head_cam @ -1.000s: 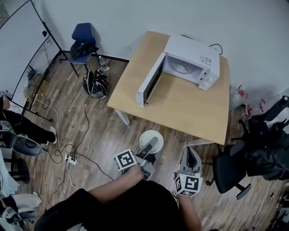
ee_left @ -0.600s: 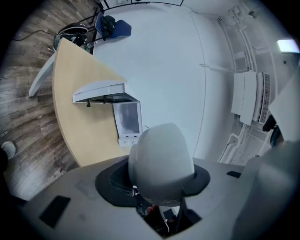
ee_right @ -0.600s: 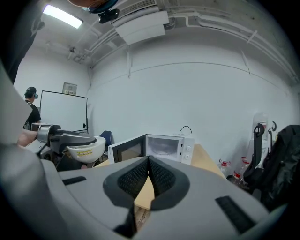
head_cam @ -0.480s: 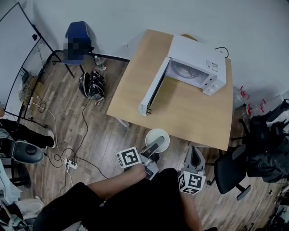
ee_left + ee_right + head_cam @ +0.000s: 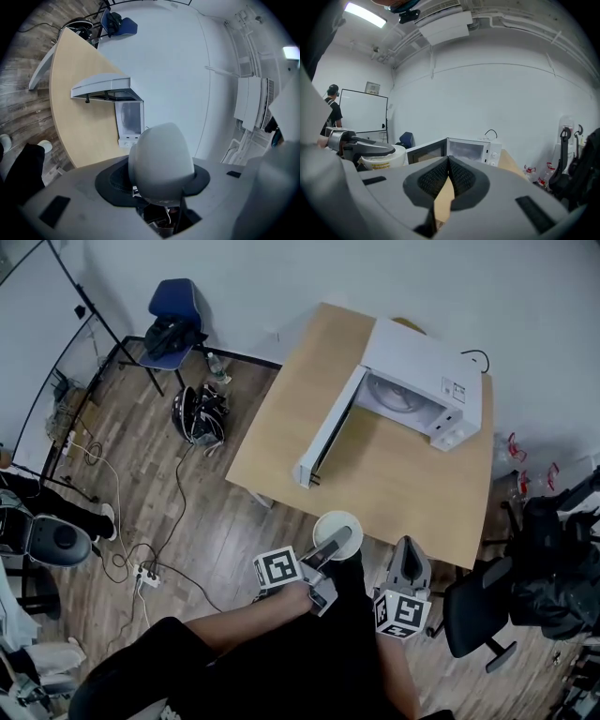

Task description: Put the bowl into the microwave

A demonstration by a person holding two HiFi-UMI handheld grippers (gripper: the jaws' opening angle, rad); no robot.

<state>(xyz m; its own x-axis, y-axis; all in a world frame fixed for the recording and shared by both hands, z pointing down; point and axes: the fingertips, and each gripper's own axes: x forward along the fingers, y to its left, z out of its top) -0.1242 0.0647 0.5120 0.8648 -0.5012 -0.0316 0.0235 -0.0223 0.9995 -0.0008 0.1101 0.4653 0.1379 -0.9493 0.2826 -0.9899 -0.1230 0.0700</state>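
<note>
A white bowl (image 5: 337, 532) hangs in the air just off the near edge of the wooden table (image 5: 394, 474). My left gripper (image 5: 336, 545) is shut on the bowl's rim; in the left gripper view the bowl (image 5: 161, 161) fills the space between the jaws. In the right gripper view the same bowl (image 5: 383, 157) shows at the left. The white microwave (image 5: 417, 385) stands at the table's far right with its door (image 5: 328, 439) swung wide open toward me, turntable visible. My right gripper (image 5: 410, 563) hovers beside the bowl, jaws shut and empty (image 5: 448, 165).
A black office chair (image 5: 478, 610) stands right of me by the table corner. A blue chair (image 5: 173, 324) and a bag (image 5: 199, 413) sit on the wood floor at the left, with cables and a power strip (image 5: 145, 575). A person stands by a whiteboard (image 5: 361, 112).
I have stepped closer to the table. The bowl in the left gripper has moved forward and right, up to the table's near edge. The right gripper came along with it.
</note>
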